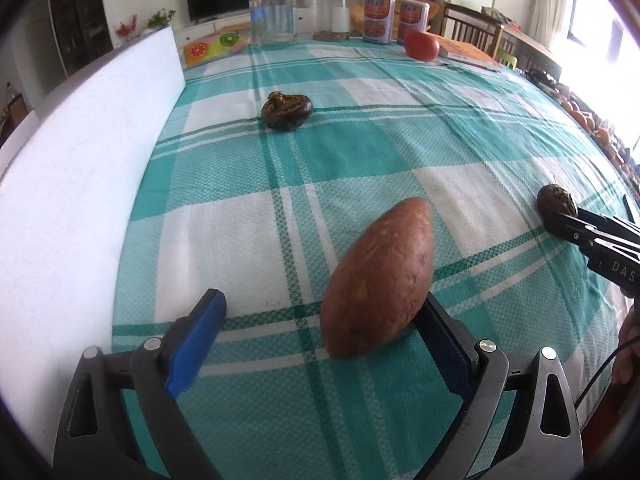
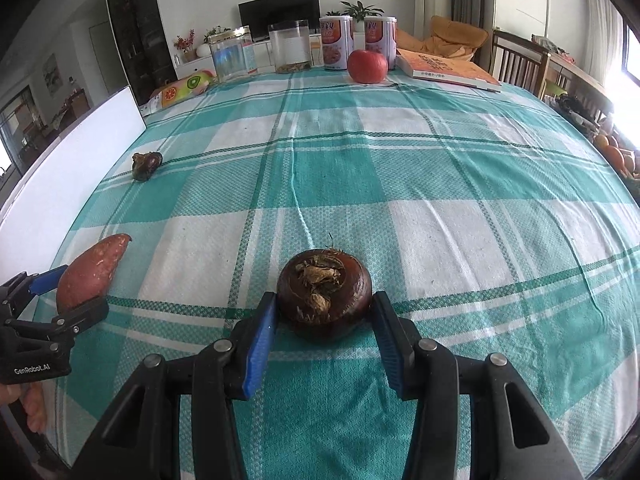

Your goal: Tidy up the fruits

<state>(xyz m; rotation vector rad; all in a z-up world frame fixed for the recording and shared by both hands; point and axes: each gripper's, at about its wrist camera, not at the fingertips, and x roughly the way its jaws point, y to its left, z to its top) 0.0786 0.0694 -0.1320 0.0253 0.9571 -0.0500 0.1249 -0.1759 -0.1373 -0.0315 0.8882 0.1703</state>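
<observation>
A reddish sweet potato (image 1: 380, 280) lies on the checked tablecloth between the fingers of my left gripper (image 1: 320, 320). The left gripper is open: the right pad touches the potato, the left pad stands well clear. The potato also shows in the right wrist view (image 2: 90, 272). A dark water chestnut (image 2: 325, 294) sits between the pads of my right gripper (image 2: 324, 316), with both pads at its sides, seemingly touching. It also shows at the right edge of the left wrist view (image 1: 556, 200). A second water chestnut (image 1: 286, 111) lies farther back. A red tomato (image 2: 367, 66) sits at the far end.
A white foam board (image 1: 80, 184) stands along the table's left edge. At the far end stand glass jars (image 2: 290, 46), two cans (image 2: 336, 42) and an orange book (image 2: 448, 68). Wooden chairs (image 2: 520, 60) are at the right.
</observation>
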